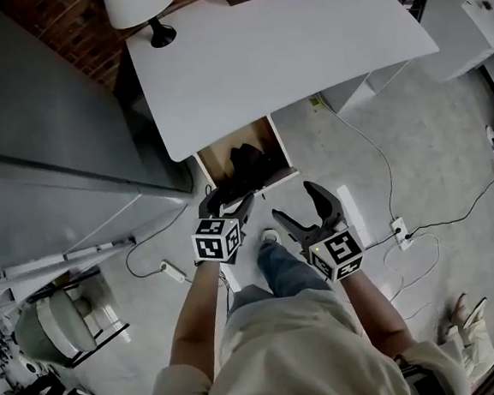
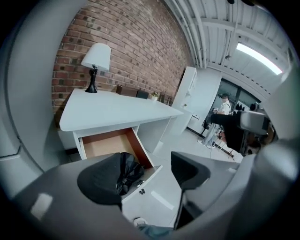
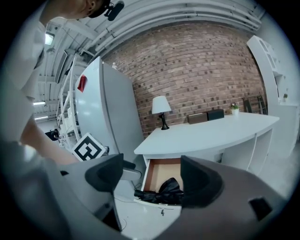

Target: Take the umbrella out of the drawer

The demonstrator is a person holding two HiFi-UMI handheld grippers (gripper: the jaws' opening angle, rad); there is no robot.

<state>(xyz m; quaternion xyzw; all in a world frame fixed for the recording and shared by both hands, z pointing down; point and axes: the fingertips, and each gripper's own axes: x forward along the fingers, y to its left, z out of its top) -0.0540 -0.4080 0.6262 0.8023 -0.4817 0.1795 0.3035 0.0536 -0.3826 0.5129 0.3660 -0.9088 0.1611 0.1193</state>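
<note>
Your left gripper point(image 1: 228, 204) and right gripper point(image 1: 299, 203) hang just before the open drawer point(image 1: 218, 156), jaws apart and empty; the black umbrella point(image 1: 243, 169) lies inside it.

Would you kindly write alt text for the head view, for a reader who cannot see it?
From above, a person holds the left gripper and right gripper, both open, near an open drawer holding a black umbrella. The drawer belongs to a white desk with a lamp; cables lie on the floor.
</note>
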